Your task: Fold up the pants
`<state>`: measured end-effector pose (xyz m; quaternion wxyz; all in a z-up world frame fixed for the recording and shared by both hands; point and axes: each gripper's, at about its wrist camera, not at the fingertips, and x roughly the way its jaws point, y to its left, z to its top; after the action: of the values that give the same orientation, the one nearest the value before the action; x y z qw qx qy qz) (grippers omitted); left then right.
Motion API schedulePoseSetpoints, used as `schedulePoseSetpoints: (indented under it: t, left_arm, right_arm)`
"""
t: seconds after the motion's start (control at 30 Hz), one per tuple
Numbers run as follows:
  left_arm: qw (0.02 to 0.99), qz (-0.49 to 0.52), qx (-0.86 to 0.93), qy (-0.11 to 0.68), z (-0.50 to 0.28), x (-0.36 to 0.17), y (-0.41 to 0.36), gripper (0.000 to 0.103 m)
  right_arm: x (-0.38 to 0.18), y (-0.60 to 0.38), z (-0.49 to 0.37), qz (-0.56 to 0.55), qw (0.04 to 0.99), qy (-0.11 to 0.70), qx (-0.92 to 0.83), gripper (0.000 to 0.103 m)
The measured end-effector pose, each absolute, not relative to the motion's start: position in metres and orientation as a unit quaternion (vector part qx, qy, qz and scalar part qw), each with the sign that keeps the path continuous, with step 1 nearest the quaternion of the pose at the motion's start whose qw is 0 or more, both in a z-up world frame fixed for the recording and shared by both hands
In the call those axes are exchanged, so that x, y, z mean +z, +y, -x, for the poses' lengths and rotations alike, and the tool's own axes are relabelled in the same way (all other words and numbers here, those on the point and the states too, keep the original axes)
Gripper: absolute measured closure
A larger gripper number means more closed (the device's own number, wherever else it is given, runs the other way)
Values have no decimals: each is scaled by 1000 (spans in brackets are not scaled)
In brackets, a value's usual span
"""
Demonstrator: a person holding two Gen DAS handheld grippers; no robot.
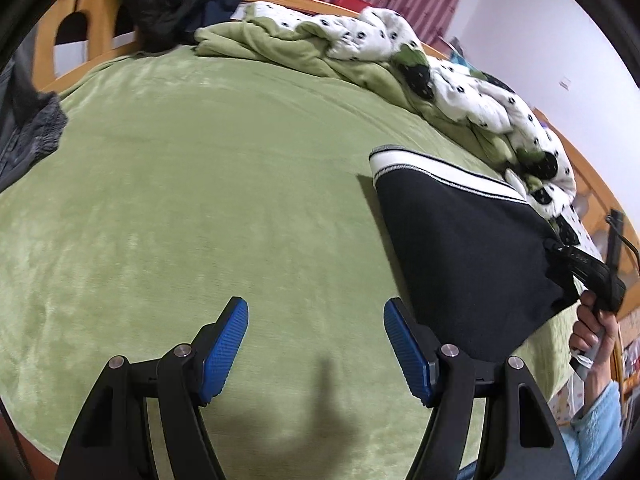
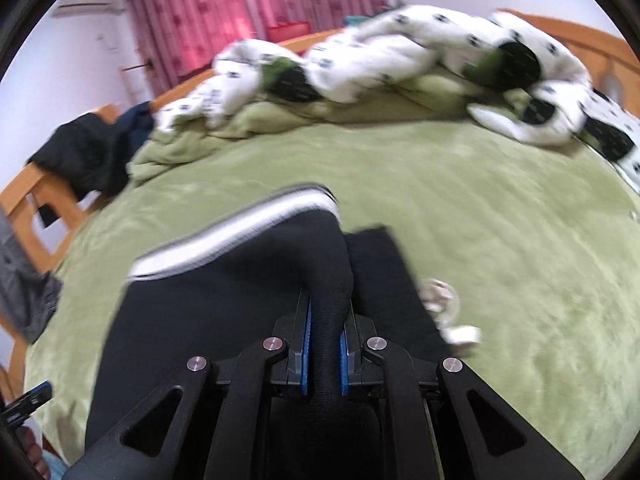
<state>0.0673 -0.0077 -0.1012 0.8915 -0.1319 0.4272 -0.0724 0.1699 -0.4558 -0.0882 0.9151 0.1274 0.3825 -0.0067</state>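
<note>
The right gripper (image 2: 325, 344) clamps a bunched fold of the pants (image 2: 240, 300), lifting them over the bed (image 2: 500, 220). The left gripper (image 1: 316, 352) hangs open and empty, probably ready to take another edge.

A bed (image 1: 200, 208) with a green fleece cover fills both views, inside a wooden frame (image 1: 44, 60). Along its far edge lies a bunched duvet (image 1: 368, 36), white with dark spots, green underneath. Dark clothes (image 1: 168, 4) hang over the frame at upper left; a grey garment (image 1: 36, 132) lies at the left edge. Black pants (image 1: 460, 248) with a white waistband touch the cover at right.
</note>
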Motion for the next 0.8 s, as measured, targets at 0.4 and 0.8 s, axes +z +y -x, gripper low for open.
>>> schedulePoseSetpoints:
  t: [0.4,0.8]
  left_arm:
    - [887,95,-120,435,-55,-90,-55,35]
    - [910,90,-136,382,-59,4,-55,34]
  right_arm:
    - [-96,-467,-140,-88,919,382,-53,63]
    - [-49,-457,-121,-130,920,368,-18,50]
